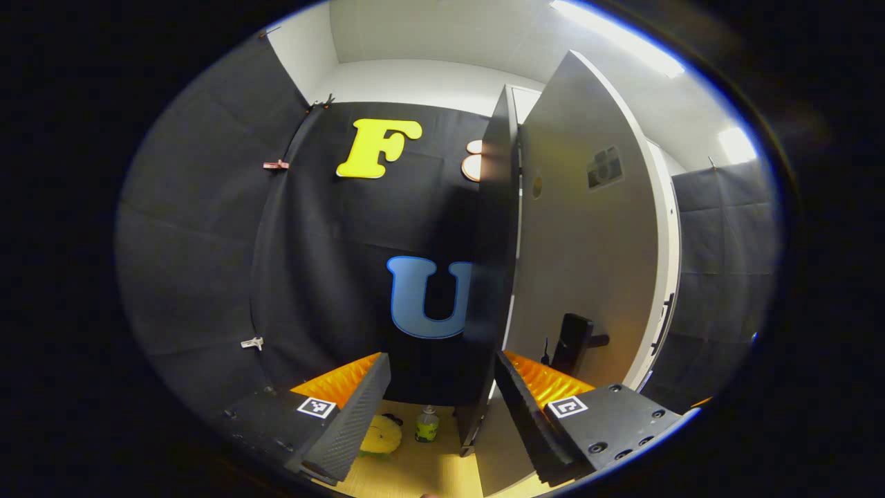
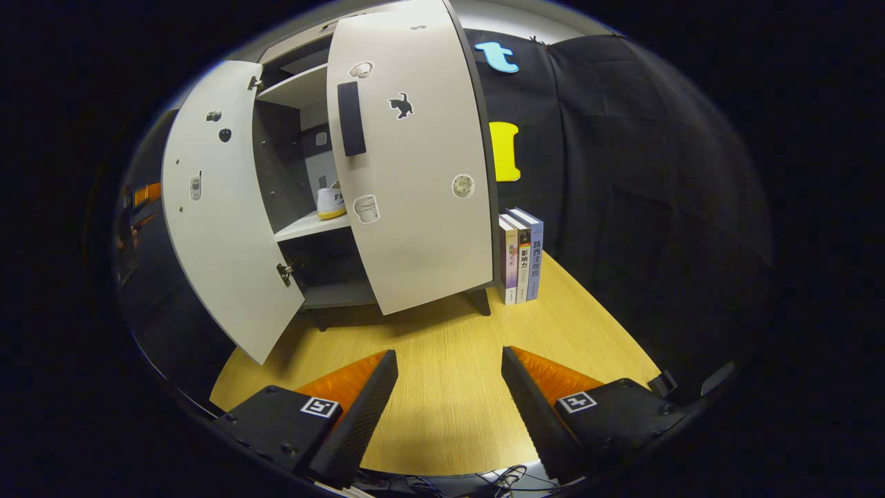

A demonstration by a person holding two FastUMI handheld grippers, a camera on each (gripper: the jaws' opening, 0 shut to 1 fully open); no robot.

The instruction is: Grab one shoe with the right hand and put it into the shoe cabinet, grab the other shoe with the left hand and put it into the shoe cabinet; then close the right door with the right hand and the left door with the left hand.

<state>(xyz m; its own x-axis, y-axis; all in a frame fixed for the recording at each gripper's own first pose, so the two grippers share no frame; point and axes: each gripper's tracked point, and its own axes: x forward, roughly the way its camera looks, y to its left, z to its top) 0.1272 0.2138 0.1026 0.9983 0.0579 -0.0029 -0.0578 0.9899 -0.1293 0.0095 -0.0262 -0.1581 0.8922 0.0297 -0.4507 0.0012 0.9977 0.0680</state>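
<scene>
In the right gripper view, the shoe cabinet (image 2: 304,207) stands at the back of the wooden worktop (image 2: 442,387), and both doors are swung open. The left door (image 2: 221,235) hangs far out toward the camera, while the right door (image 2: 415,173) is half turned, its dark handle (image 2: 351,119) facing us. On the middle shelf (image 2: 311,225) a white shoe (image 2: 330,203) with a yellow sole sits just behind the right door's edge; I can see only its end, so I cannot tell which way the toe points, but its long axis seems to run into the depth of the cabinet. I judge that this shoe is already put away. The second shoe I cannot find with certainty.

The right tool (image 2: 449,387) hovers above the bare worktop, well apart from the cabinet, with fingers spread wide and nothing between them. It looks free for the right door, which should be pushed on its outer face.

In the left gripper view, the left tool (image 1: 442,408) is also spread wide and holds nothing. It is raised and looks along the thin edge of an open door (image 1: 588,228), probably the left one, with its dark handle (image 1: 574,342) near. Below, on the worktop (image 1: 415,470), there are a yellow soft thing (image 1: 380,436) and a small bottle (image 1: 426,424).

Three books (image 2: 522,256) stand upright just beside the cabinet's right leg
</scene>
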